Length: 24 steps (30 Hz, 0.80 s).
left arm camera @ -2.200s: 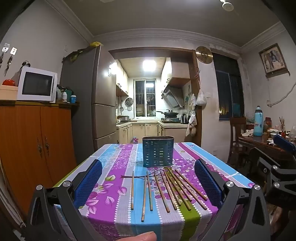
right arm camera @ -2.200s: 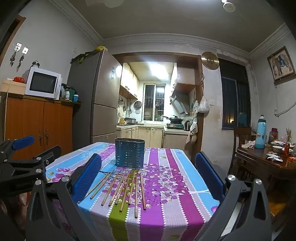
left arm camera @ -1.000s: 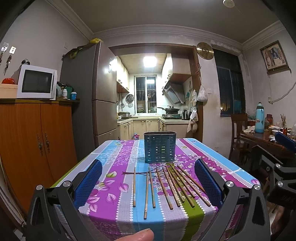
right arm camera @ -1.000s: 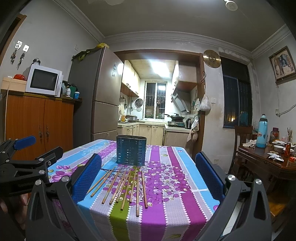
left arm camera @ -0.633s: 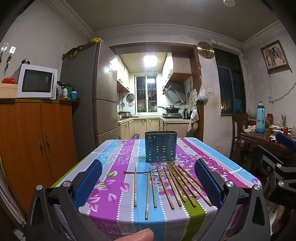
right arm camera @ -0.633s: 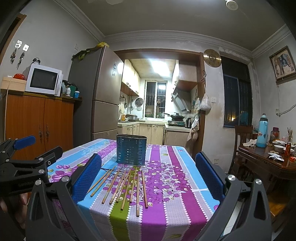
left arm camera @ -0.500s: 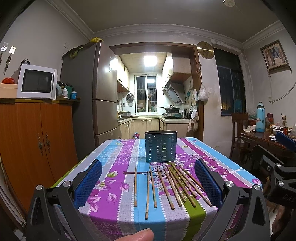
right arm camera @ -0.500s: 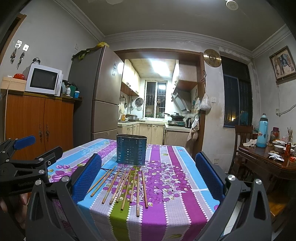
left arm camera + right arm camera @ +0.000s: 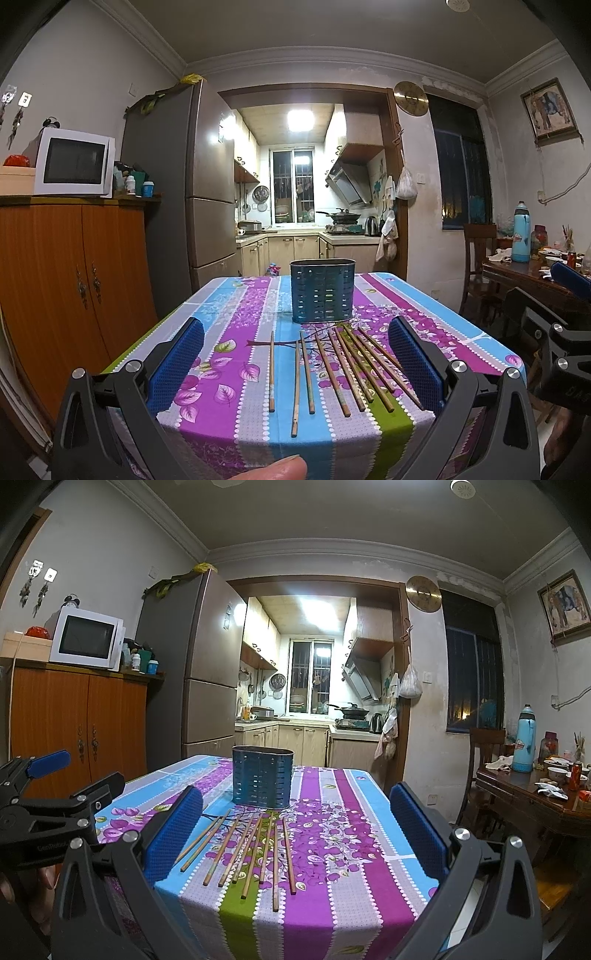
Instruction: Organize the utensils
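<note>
Nearest the left wrist camera, a fingertip [image 9: 280, 469] of the person shows at the bottom edge. Above it, the left gripper [image 9: 295, 363] with black arms and blue ribbed pads has its jaws wide apart, holding nothing. The right gripper [image 9: 295, 827], of the same build, is just as wide apart and empty. Each hangs before the near edge of the table, not touching anything.

Between the pads lies the table with a striped floral cloth of purple, blue, grey and green [image 9: 229, 332]. On it lie thin brown wooden chopsticks [image 9: 343, 365], side by side and pointing away from the viewer. In the left view, three lie apart to the left and a tighter fan lies to the right. The exact count is hard to tell where they crowd together.

Just beyond their far tips stands a dark blue oval perforated utensil holder [image 9: 322, 291], upright. From this low angle it appears empty, though its inside is hidden.

Far behind are a wooden cabinet [image 9: 70, 273] bearing a white microwave [image 9: 72, 162], a tall grey refrigerator [image 9: 207, 177], and a lit kitchen.

Over the last two seconds both cameras have dipped slightly and eased closer, while the chopsticks and holder have not moved. The sorting seems not yet begun; likely the next move is to lower one gripper onto a chopstick.
</note>
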Motion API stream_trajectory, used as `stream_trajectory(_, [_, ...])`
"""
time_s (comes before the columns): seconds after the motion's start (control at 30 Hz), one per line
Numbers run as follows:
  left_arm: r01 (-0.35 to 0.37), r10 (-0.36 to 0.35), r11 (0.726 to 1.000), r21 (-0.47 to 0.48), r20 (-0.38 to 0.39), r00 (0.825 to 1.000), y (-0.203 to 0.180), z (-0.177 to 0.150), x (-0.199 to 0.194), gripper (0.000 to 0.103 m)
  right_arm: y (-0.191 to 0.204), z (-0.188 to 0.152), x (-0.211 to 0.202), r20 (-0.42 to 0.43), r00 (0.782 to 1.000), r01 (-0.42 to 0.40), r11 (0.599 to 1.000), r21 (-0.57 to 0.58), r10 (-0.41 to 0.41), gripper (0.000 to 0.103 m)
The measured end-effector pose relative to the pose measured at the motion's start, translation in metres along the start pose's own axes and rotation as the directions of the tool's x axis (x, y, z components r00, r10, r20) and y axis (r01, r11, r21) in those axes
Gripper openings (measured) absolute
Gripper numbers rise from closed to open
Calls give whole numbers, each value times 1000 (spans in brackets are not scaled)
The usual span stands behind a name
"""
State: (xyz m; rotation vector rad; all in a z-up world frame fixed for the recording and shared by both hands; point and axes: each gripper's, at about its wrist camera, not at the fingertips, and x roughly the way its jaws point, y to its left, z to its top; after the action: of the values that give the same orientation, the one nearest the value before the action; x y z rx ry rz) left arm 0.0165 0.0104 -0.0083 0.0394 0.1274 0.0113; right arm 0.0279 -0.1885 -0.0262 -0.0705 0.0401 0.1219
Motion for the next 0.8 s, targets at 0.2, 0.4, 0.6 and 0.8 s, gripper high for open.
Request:
stream_trajectory(0.2, [-2, 2, 1000, -1, -6, 1000, 0, 2, 0, 100, -2, 3, -1, -3, 1000, -4, 1000, -1, 4, 98])
stream_trajectory(0.4, [-4, 4, 1000, 0, -8, 1000, -1, 0, 1, 100, -2, 3, 0, -6, 1000, -4, 1000, -1, 4, 98])
stream_trajectory(0.6, [-2, 2, 1000, 2, -11, 1000, 0, 0, 3, 100, -3, 1, 2, -9, 1000, -4, 1000, 0, 4, 98])
stream_trajectory(0.8, [-5, 5, 1000, 1, -15, 1000, 4, 0, 6, 100, -1, 0, 3, -11, 1000, -5, 1000, -3, 5, 98])
